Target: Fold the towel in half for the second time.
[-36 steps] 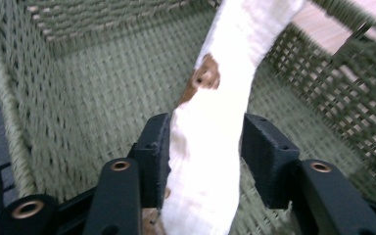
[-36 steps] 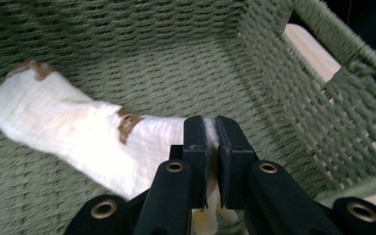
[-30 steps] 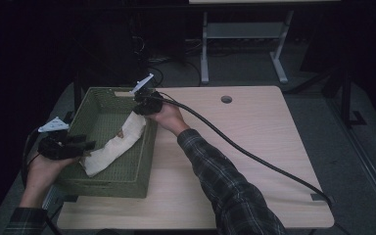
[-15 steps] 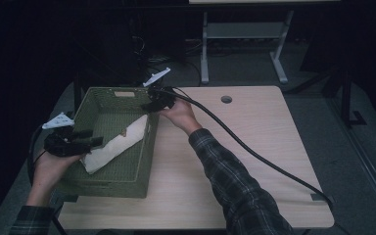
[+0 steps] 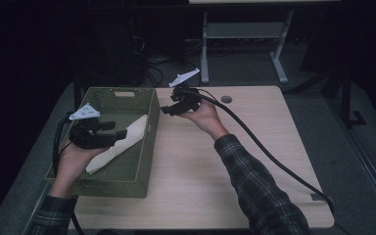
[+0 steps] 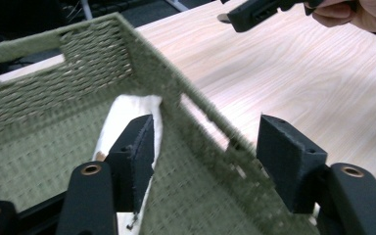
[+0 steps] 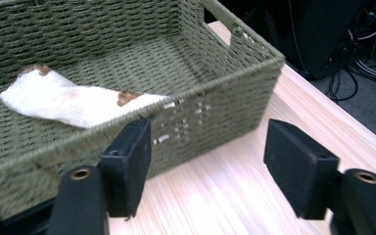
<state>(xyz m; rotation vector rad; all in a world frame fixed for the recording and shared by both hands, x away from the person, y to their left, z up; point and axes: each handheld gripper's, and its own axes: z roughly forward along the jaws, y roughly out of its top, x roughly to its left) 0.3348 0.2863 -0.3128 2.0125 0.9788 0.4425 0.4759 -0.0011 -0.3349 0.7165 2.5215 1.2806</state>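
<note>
A green woven basket (image 5: pixel 127 95) stands on the left part of the wooden table (image 5: pixel 254 161). In it lies a white cloth (image 5: pixel 122 142) with brown spots (image 7: pixel 63 105), its upper end leaning on the basket's right wall. My left gripper (image 5: pixel 120 133) hovers over the basket just above the cloth; its jaws have just been opening and the pads (image 6: pixel 137 147) press on nothing. My right gripper (image 5: pixel 169 110) hangs over the bare table just right of the basket (image 7: pixel 215 93); its jaws have just been opening too, with nothing between them. Its jaws (image 6: pixel 259 12) also show far off in the left gripper view.
The table has a round cable hole (image 5: pixel 226 99) near its far edge. A thick black cable (image 5: pixel 274 156) trails from the right gripper across the table to its right front corner. A white table frame (image 5: pixel 240 44) stands on the dark floor behind.
The right gripper has let go of the cloth's upper end and drawn away to the right, off the basket. The left gripper has risen and shifted right. The cloth now lies loose in the basket.
</note>
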